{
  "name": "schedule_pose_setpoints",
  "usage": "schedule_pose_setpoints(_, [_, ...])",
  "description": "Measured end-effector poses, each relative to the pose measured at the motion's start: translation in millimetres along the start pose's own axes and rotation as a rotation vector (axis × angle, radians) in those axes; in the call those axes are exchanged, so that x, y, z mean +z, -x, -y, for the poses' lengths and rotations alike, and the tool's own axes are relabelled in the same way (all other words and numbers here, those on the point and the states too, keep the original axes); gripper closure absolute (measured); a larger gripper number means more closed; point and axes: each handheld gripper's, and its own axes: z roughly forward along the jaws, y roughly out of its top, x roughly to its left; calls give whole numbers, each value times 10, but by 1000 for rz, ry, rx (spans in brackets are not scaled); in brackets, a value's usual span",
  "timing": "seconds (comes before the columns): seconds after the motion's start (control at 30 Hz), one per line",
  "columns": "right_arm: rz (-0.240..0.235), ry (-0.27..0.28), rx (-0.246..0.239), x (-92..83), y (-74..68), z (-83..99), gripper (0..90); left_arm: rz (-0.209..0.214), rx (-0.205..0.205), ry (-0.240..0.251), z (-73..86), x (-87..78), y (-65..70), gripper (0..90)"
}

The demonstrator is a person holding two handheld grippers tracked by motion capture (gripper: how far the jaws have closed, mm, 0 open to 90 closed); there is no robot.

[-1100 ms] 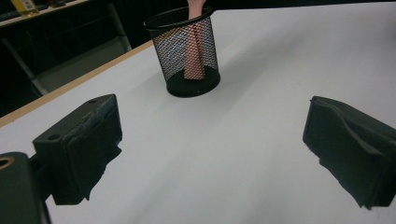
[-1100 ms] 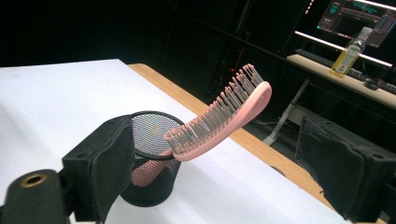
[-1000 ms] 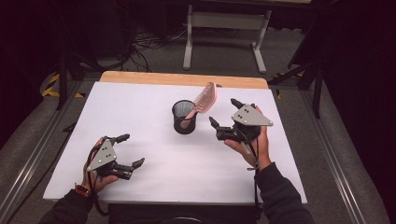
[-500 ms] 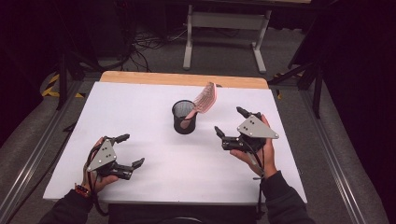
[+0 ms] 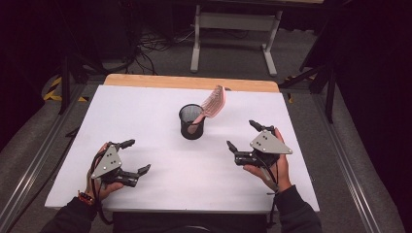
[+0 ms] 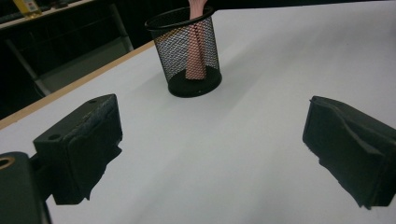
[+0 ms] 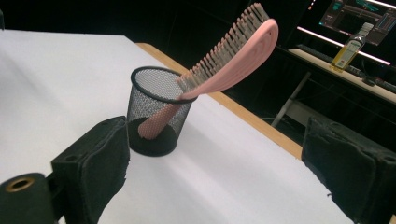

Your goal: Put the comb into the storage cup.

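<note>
A black mesh cup (image 5: 191,122) stands at the middle of the white table (image 5: 145,102). A pink hairbrush (image 5: 214,103) rests handle-down in it, its bristled head leaning out over the rim to the right. My right gripper (image 5: 241,134) hovers to the right of the cup and nearer the front, apart from it. Its jaws have just been opening and are open, with nothing between them. In the right gripper view the cup (image 7: 156,112) and brush (image 7: 229,60) lie ahead. My left gripper (image 5: 138,155) is open and empty at the front left, facing the cup (image 6: 189,56).
The table's far edge is a wooden strip (image 5: 189,82). Beyond it stands a grey metal frame (image 5: 233,22) with cables on the floor. Metal rails (image 5: 34,165) run along both sides. A bottle (image 7: 349,46) sits on a far desk.
My right gripper has drawn back from the cup toward the front edge and sunk lower, jaws a little wider. The left gripper, cup and brush have stayed put.
</note>
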Motion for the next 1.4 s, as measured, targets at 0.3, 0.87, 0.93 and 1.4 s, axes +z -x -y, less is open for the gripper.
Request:
schedule_pose_setpoints(0.3, [-5,-2,6,-48,-50,115,88,1,-11,4,2,2,5,58])
schedule_pose_setpoints(0.87, [-19,-29,2,-131,-108,427,77,-5,0,3,-3,-5,8,55])
schedule_pose_setpoints(0.93, [-20,-27,5,-142,-105,447,76,-4,-2,3,-2,-5,7,55])
schedule_pose_setpoints(1.4, [24,-62,53,-258,-13,752,57,0,1,5,-9,-9,3,55])
